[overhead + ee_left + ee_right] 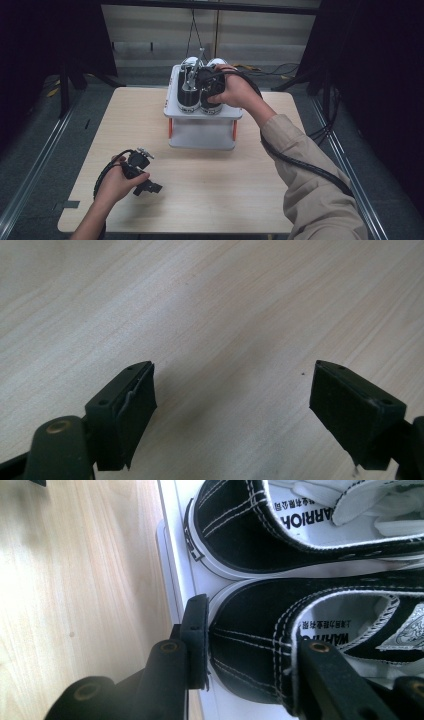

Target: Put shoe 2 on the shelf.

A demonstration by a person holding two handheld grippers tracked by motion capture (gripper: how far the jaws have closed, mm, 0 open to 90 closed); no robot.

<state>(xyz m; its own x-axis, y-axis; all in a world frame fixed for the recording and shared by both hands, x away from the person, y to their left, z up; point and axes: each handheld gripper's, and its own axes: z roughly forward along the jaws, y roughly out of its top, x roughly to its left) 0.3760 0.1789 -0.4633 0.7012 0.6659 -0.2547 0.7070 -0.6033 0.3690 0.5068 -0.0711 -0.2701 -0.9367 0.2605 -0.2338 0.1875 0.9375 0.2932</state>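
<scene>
Black sneaker (260, 645) stands beside its twin (280, 535) on the white rack (172, 107) at the tabletop's (210, 185) far edge; my right claw (250, 650) grasps its heel. My left claw (232, 405) rests released, holding nothing.

Two black-and-white sneakers are counted: one (188, 89) on the left and one (212, 95) on the right of the same shelf. One small white rack (202, 125) is seen, with two shelves, one above the other, and two orange posts (170, 128) are visible at its front. One wooden table (210, 185) is present. Two grippers are counted: the left gripper (149, 188) and the right gripper (202, 80), each with two black jaws, so four jaws are counted in all. Two hands are seen, one on each gripper, and one beige sleeve (310, 185) is counted. Two black cables are counted, one trailing from each gripper.
</scene>
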